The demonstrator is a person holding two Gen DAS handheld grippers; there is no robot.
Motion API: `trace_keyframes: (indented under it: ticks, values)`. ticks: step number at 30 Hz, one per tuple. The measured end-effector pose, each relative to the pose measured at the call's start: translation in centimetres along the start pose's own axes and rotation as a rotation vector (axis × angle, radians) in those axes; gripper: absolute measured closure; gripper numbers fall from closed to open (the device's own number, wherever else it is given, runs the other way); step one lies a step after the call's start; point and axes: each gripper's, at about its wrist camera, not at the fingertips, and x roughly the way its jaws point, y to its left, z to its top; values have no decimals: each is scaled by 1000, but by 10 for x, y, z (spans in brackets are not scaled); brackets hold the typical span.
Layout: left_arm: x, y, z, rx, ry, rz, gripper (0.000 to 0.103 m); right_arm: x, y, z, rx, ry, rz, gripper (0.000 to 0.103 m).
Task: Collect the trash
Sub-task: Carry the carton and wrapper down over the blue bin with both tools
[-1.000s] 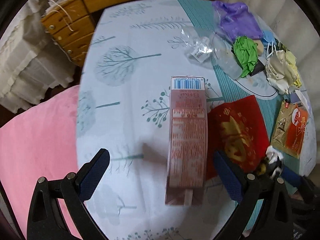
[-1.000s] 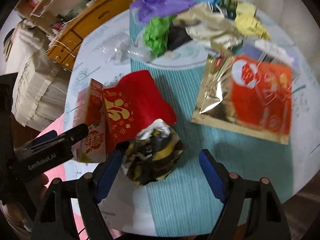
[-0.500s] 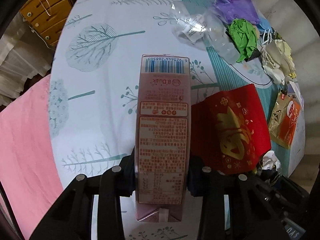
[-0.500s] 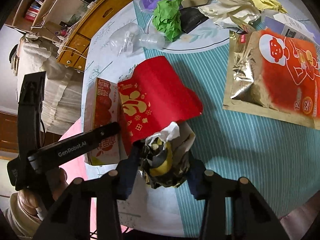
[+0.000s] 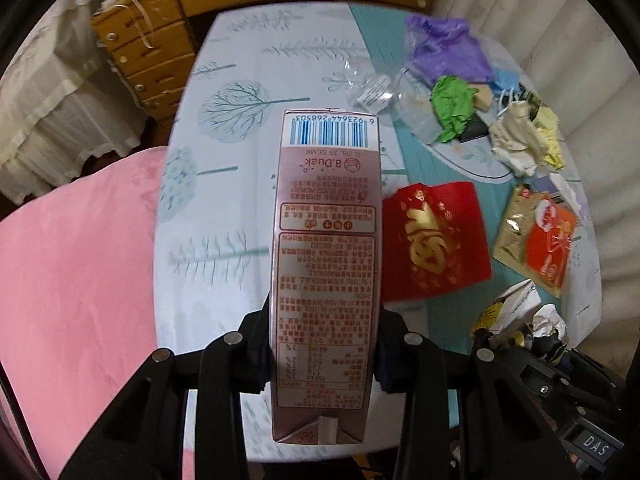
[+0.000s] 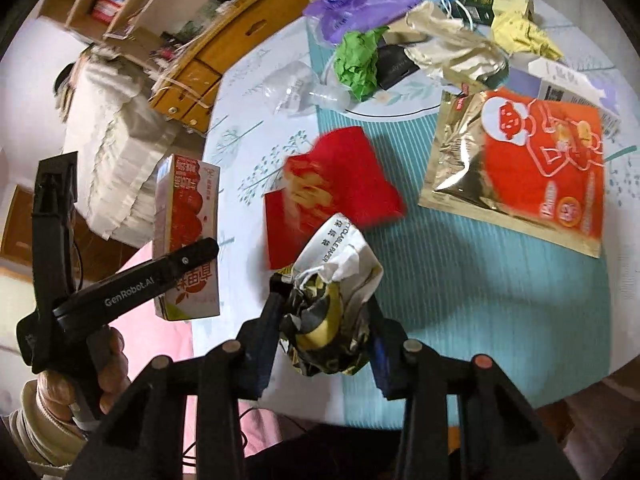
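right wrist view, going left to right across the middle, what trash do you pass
red-and-white drink carton clamped in the left gripper → flat red envelope with gold print → gold foil snack pouch with orange-red front

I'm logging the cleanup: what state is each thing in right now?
Left gripper: shut on the pink drink carton, lifted off the table.
Right gripper: shut on the crumpled black-and-yellow wrapper.
Red paper envelope: lying flat.
Gold-and-orange foil pouch: lying flat, opened.
Clear plastic bottle: lying on its side.
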Motion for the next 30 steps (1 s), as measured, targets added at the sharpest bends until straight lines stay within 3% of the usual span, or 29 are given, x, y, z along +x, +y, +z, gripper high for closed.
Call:
trace_keyframes:
  ticks: [8,16,24,30]
  values:
    - [-55,-58,-91,-109,-97,38,67,-67,-25,-50,-150,-7,41,64]
    - [-82,-117,-196,-142,-104,79,66,-122,-75,-119,-208,-10,14,64]
    - [-54,-159,-262,-80,0,77,66,-104,-135,-180,-95,95,-42,63]
    - [6,-176,-291,-45,80,52,66,-62,-177,-216,9,176,-78,63]
